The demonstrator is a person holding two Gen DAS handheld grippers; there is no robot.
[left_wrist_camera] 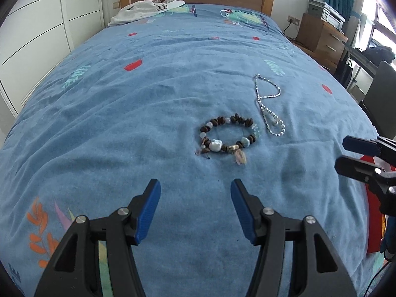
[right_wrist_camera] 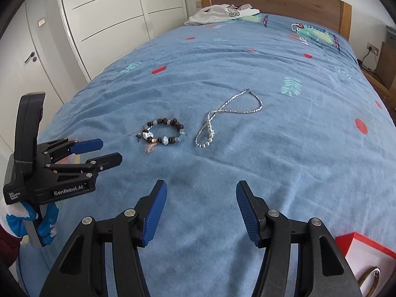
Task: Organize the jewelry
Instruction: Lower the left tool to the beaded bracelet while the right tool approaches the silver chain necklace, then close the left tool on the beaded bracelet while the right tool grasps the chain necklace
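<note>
Left hand-held gripper (left_wrist_camera: 195, 212): released, nothing between the blue pads; it is aimed down at the bed, short of the beaded bracelet and roughly in line with it.
Right hand-held gripper (right_wrist_camera: 201, 214): released as well, jaws apart and empty; it is pointed at the bare cover just short of the silver chain.
Gloved hand (right_wrist_camera: 43, 225): seen in the right wrist view, wrapped round the handle of the left tool at the left side of the bed.
Beaded bracelet (left_wrist_camera: 229, 136): a closed ring of dark and pale beads lying flat on the bed cover (left_wrist_camera: 99, 128), about midway across the bed and nearer the foot than the headboard; a small tassel trails from its near side.
Silver chain (left_wrist_camera: 271, 104): lying just beside the bracelet toward the right edge of the bed, folded into loops, not touching the bracelet.
Red box (right_wrist_camera: 366, 250): open at the near right corner of the bed, white inside, with a gold ring-shaped piece at its bottom; probably the place for the jewelry.
White garment (left_wrist_camera: 146, 8): bunched by the headboard, well apart from the work.
Step in hand (judged): approach to a first pick, nothing gripped yet.
How it is best done (judged): one side of the bracelet should be straddled by the pads and pinched across the beads, not the tassel; the soft cover should be kept out of the pinch. The chain is better taken where its strands cross, so that it lifts as one bundle.
</note>
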